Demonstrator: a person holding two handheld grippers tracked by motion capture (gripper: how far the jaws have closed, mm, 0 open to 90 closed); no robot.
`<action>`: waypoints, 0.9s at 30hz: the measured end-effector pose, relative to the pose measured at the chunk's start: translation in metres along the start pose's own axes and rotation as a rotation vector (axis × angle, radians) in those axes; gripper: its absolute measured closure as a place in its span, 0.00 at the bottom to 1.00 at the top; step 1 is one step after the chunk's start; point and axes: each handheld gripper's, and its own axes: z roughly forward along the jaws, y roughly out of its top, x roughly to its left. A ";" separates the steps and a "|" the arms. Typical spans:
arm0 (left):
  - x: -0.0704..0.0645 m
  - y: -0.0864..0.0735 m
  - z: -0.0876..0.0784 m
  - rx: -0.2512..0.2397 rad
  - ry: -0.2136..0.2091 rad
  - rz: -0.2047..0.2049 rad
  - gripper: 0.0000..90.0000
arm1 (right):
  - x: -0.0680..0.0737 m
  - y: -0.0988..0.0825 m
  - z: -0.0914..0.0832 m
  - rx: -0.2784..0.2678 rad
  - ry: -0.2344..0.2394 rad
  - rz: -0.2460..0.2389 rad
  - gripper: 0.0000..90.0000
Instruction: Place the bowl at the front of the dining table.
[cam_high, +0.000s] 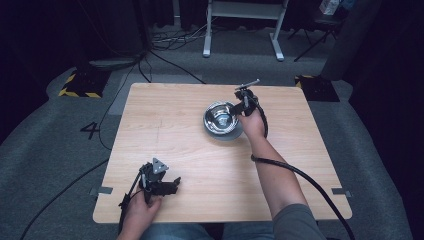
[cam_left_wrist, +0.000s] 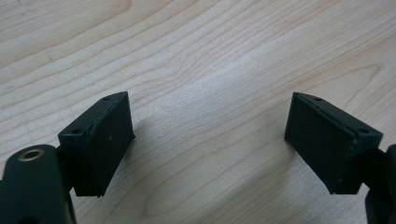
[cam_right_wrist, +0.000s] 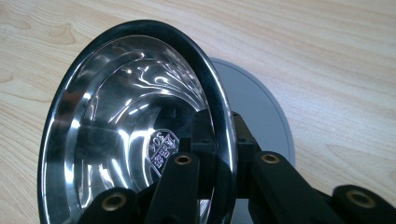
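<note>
A shiny steel bowl (cam_high: 220, 119) sits over a flat grey disc (cam_high: 233, 135) at the table's far middle. My right gripper (cam_high: 242, 108) is shut on the bowl's right rim. In the right gripper view the bowl (cam_right_wrist: 126, 121) is gripped by its rim, one jaw inside and one outside, with the grey disc (cam_right_wrist: 261, 112) behind it. My left gripper (cam_high: 172, 184) rests near the table's front left edge. Its jaws stand wide apart in the left gripper view (cam_left_wrist: 210, 140), over bare wood with nothing between them.
The light wooden table (cam_high: 165, 120) has dark carpet around it. Black cables (cam_high: 300, 175) trail from the right gripper across the front right of the table. A white desk frame (cam_high: 242, 25) stands on the floor beyond the far edge.
</note>
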 end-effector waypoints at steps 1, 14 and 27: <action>0.000 0.000 0.000 0.000 0.000 0.000 0.17 | 0.000 -0.001 0.001 0.002 0.004 0.007 0.94; 0.000 0.000 0.000 0.000 0.000 0.001 0.17 | -0.003 -0.003 0.005 0.006 0.018 0.030 0.88; 0.000 0.000 0.000 0.000 -0.002 -0.002 0.17 | -0.007 -0.006 0.003 -0.030 -0.016 0.030 0.61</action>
